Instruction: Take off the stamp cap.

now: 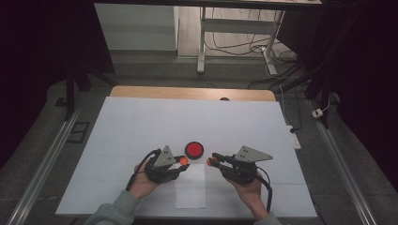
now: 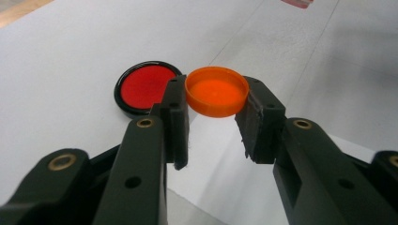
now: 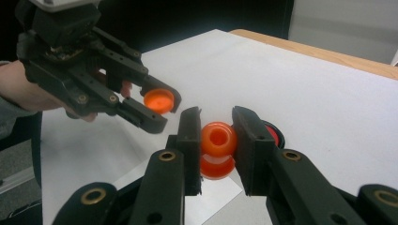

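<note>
Both hands sit nearest, at the desk's (image 1: 141,117) front edge over a white sheet (image 1: 190,194). Left gripper (image 1: 184,161) has its fingers closed on an orange cap (image 2: 217,91), held clear above the desk. Right gripper (image 1: 210,162) clamps a small orange bottle (image 3: 218,149) by the neck, mouth open. Cap and bottle are apart (unscrewing looks done); setting them down remains. A red disc (image 1: 194,150) lies just behind.

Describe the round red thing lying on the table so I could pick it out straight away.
Look at the white sheet covering the table, then between the two grippers near the front edge. Just beyond them lies the red disc: flat, black-rimmed and resting on the sheet, unlike the orange cap and orange bottle held in the grippers.
</note>
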`<action>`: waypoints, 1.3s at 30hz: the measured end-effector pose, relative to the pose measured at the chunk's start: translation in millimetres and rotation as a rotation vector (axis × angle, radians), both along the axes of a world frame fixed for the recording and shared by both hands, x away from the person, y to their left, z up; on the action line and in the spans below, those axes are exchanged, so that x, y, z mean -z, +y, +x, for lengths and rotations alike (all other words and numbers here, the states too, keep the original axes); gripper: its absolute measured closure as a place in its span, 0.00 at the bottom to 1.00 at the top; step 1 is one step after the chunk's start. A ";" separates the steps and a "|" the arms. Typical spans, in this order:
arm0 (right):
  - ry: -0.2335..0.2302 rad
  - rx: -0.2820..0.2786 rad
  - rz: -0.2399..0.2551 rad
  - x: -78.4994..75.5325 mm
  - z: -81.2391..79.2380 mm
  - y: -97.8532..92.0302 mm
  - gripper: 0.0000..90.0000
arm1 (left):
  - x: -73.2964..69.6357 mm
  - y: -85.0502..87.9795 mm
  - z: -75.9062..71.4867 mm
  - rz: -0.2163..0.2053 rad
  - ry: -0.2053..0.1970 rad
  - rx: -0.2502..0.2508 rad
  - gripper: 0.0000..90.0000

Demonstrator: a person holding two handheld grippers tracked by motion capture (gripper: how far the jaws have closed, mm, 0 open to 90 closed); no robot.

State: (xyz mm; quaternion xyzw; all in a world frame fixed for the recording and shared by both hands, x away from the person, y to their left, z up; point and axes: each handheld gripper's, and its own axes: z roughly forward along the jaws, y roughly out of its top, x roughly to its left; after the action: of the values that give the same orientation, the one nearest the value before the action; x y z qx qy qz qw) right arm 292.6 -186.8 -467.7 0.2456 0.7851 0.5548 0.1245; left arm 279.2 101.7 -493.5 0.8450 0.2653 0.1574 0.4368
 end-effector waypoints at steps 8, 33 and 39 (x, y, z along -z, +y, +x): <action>-0.002 0.009 -0.009 1.2 0.3 -1.6 0.81 | 1.9 25.1 -8.9 -0.013 0.006 -0.058 0.72; -0.003 0.045 -0.015 3.8 3.3 -10.8 0.81 | 17.6 89.9 -36.0 -0.046 0.033 -0.192 0.72; -0.004 0.048 -0.018 4.5 3.9 -11.4 0.81 | 17.9 92.2 -34.5 -0.047 0.032 -0.199 0.72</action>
State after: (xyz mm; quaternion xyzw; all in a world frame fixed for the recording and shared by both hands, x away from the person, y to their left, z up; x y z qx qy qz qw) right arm 296.6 -198.2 -472.2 0.2623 0.7836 0.5451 0.1414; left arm 244.7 193.8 -511.4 0.8064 0.3584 0.1805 0.4344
